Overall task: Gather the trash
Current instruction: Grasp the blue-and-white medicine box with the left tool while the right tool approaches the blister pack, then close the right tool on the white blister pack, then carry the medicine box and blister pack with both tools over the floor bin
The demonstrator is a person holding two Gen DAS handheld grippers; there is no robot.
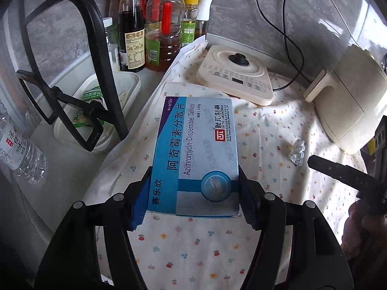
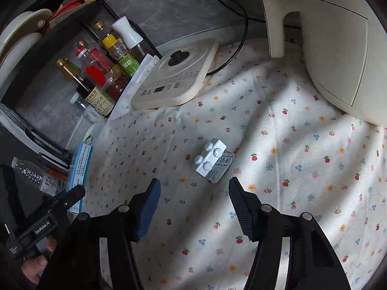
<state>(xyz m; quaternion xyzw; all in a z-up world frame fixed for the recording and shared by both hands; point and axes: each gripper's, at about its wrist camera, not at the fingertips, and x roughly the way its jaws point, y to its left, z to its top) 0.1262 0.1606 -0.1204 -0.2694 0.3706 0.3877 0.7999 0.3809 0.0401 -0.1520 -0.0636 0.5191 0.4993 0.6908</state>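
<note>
My left gripper (image 1: 193, 183) is shut on a blue and silver medicine box (image 1: 193, 149) and holds it above the flowered cloth (image 1: 266, 145). The box also shows edge-on at the left of the right wrist view (image 2: 81, 166). A used silver pill blister (image 2: 214, 160) lies on the cloth just ahead of my right gripper (image 2: 194, 193), which is open and empty. The blister also shows in the left wrist view (image 1: 298, 153), with the right gripper's finger (image 1: 338, 171) beside it.
A white plastic tub (image 1: 96, 111) with wrappers sits left under a black wire rack (image 1: 72, 72). A cream kettle base (image 1: 237, 75), a cream appliance (image 1: 350, 101), several sauce bottles (image 1: 150, 24) and a water bottle (image 1: 19, 149) surround the cloth.
</note>
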